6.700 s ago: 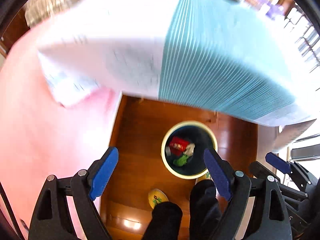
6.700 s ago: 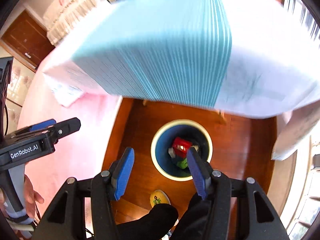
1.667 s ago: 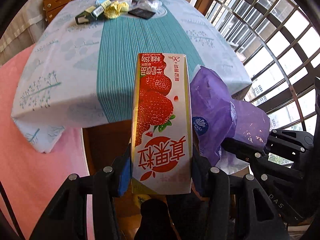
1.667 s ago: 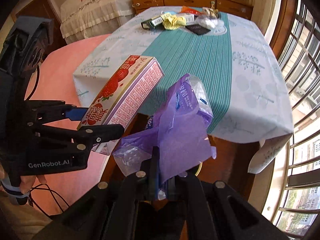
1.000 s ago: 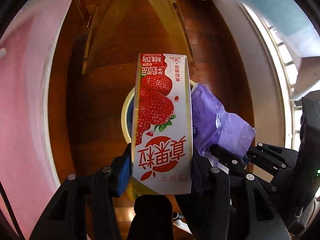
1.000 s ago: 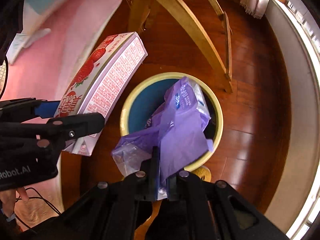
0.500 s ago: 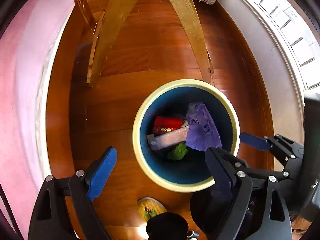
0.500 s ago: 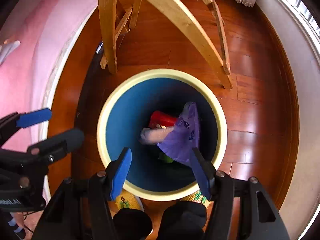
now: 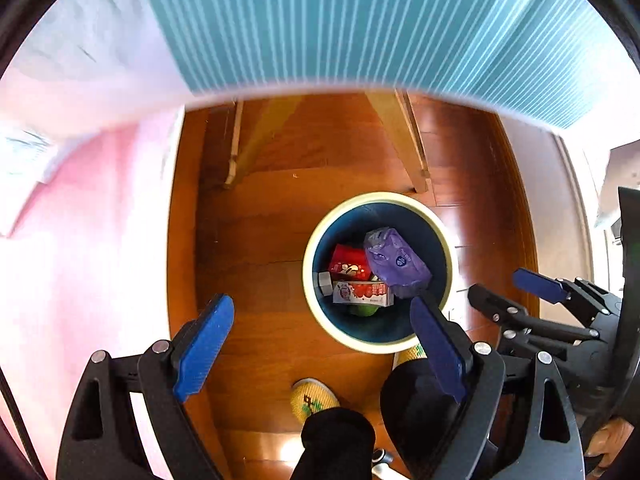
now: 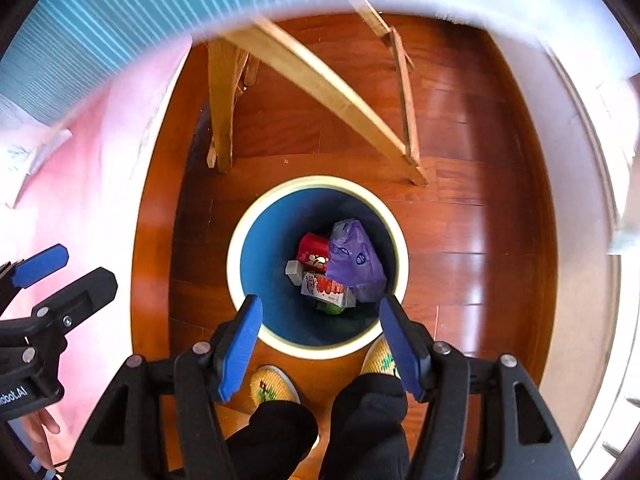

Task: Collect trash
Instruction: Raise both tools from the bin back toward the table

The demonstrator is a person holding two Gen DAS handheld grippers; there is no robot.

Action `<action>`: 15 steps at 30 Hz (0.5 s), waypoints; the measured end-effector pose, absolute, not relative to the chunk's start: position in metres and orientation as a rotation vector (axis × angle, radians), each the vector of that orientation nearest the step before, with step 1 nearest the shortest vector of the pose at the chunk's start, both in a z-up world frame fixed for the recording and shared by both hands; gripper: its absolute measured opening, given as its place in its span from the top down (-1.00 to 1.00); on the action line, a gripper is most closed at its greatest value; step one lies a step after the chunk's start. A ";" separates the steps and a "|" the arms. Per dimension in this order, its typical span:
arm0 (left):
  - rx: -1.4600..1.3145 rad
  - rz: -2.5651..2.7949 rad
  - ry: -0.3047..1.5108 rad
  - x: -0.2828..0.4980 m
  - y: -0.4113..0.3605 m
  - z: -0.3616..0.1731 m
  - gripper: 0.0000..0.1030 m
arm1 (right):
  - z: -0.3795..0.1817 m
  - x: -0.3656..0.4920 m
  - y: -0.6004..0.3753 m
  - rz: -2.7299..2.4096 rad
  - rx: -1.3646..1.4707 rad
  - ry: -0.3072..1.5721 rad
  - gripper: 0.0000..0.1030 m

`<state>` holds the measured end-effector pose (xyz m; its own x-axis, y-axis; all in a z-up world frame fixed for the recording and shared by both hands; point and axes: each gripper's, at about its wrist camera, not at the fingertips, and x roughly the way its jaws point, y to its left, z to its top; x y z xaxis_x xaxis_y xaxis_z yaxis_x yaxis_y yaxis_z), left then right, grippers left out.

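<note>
- My left gripper (image 9: pixel 320 344) hangs above the wooden floor (image 9: pixel 272 240) with its blue pads spread wide and nothing between them.
- My right gripper (image 10: pixel 320 350) hangs over the near rim of the trash bin (image 10: pixel 240 248), jaws parted and empty.
- The bin, cream-rimmed and blue inside, stands on the floor just near the table legs (image 10: pixel 320 76), with my slippered feet (image 10: pixel 272 388) at its near side.
- Inside the bin lies the strawberry milk carton (image 10: pixel 326 288) on its side, toward the near wall.
- The purple plastic bag (image 10: pixel 354 260) rests to the right of the carton, touching it.
- A red package (image 10: pixel 314 250) sits on the far side of the carton, and something green (image 10: pixel 332 308) peeks out beneath it.
- The teal-striped tablecloth (image 9: pixel 360 20) overhangs the far part of both views, blurred.
</note>
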<state>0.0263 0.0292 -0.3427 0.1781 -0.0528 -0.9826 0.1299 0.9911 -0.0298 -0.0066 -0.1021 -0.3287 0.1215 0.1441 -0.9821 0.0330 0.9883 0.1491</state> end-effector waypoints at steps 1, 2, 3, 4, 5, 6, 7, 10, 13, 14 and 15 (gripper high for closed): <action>0.066 -0.125 1.382 0.026 0.031 -0.329 -0.72 | -0.318 -0.007 -0.102 0.077 0.146 1.448 -0.20; 0.065 -0.126 1.380 0.026 0.033 -0.320 -0.72 | -0.306 -0.007 -0.103 0.075 0.147 1.447 -0.20; 0.065 -0.127 1.377 0.026 0.035 -0.307 -0.72 | -0.294 -0.007 -0.103 0.074 0.146 1.444 -0.20; 0.068 -0.125 1.371 0.025 0.037 -0.291 -0.72 | -0.281 -0.007 -0.103 0.072 0.142 1.439 -0.20; 0.073 -0.125 1.364 0.025 0.038 -0.277 -0.72 | -0.266 -0.007 -0.103 0.071 0.139 1.434 -0.20; 0.077 -0.126 1.356 0.025 0.039 -0.265 -0.72 | -0.251 -0.007 -0.102 0.073 0.139 1.427 -0.20; 0.079 -0.129 1.345 0.024 0.041 -0.249 -0.72 | -0.237 -0.008 -0.102 0.075 0.141 1.420 -0.20; 0.088 -0.134 1.309 0.021 0.046 -0.202 -0.72 | -0.189 -0.008 -0.101 0.082 0.150 1.390 -0.20; 0.098 -0.141 1.256 0.019 0.048 -0.157 -0.72 | -0.145 -0.008 -0.099 0.089 0.149 1.360 -0.20; 0.103 -0.142 1.238 0.018 0.049 -0.144 -0.72 | -0.130 -0.008 -0.098 0.093 0.147 1.347 -0.20; 0.106 -0.142 1.223 0.017 0.050 -0.133 -0.72 | -0.118 -0.008 -0.098 0.097 0.146 1.333 -0.20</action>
<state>0.0168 0.0498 -0.1327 0.3340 -0.0510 -0.9412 0.1655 0.9862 0.0052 -0.0080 -0.0979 -0.1179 0.2333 0.1542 -0.9601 0.0130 0.9868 0.1616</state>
